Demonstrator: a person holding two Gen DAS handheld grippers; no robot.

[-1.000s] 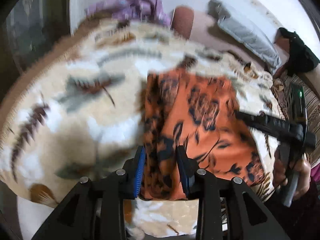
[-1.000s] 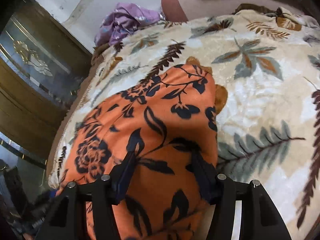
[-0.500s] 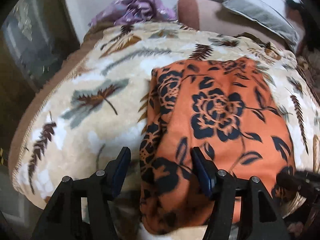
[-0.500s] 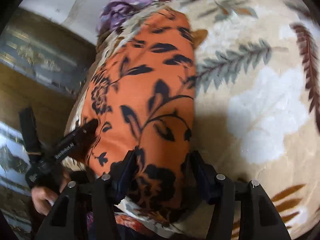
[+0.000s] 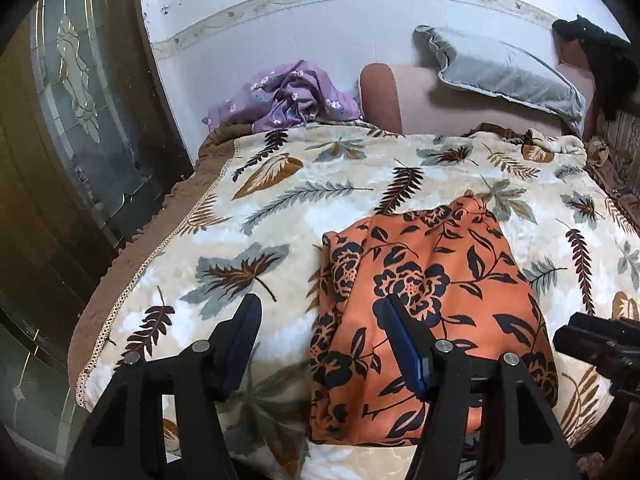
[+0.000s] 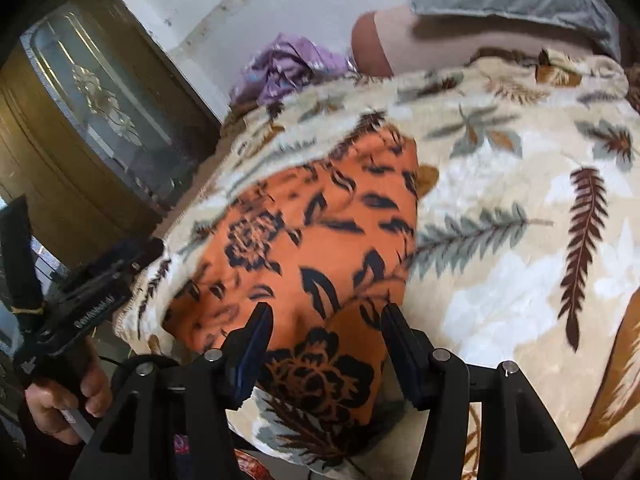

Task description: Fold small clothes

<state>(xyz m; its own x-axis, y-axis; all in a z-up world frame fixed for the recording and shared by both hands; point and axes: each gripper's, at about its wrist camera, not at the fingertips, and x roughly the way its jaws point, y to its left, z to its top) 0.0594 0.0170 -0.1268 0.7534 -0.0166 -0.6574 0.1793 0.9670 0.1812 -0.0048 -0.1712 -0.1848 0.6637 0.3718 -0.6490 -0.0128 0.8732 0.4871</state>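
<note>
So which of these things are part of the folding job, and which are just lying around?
Part of the job:
- orange floral garment
- left claw
- right claw

Lying about:
- purple floral cloth
- grey pillow
- leaf-print blanket, the work surface

Folded garment [image 5: 436, 304] lay on blanket [image 5: 280, 208], near bed's front edge. Blanket spread over bed. Crumpled cloth [image 5: 288, 96] lay behind blanket, against wall [image 5: 320, 40]. Bolster [image 5: 380, 96] stood just right of crumpled cloth. Pillow [image 5: 504, 72] lay behind blanket, right of bolster. Door [image 5: 80, 120] stood left of bed. Left gripper [image 5: 320, 340] hung over garment's left edge; right gripper [image 6: 326, 344] over its right near corner, apart from cloth.
</note>
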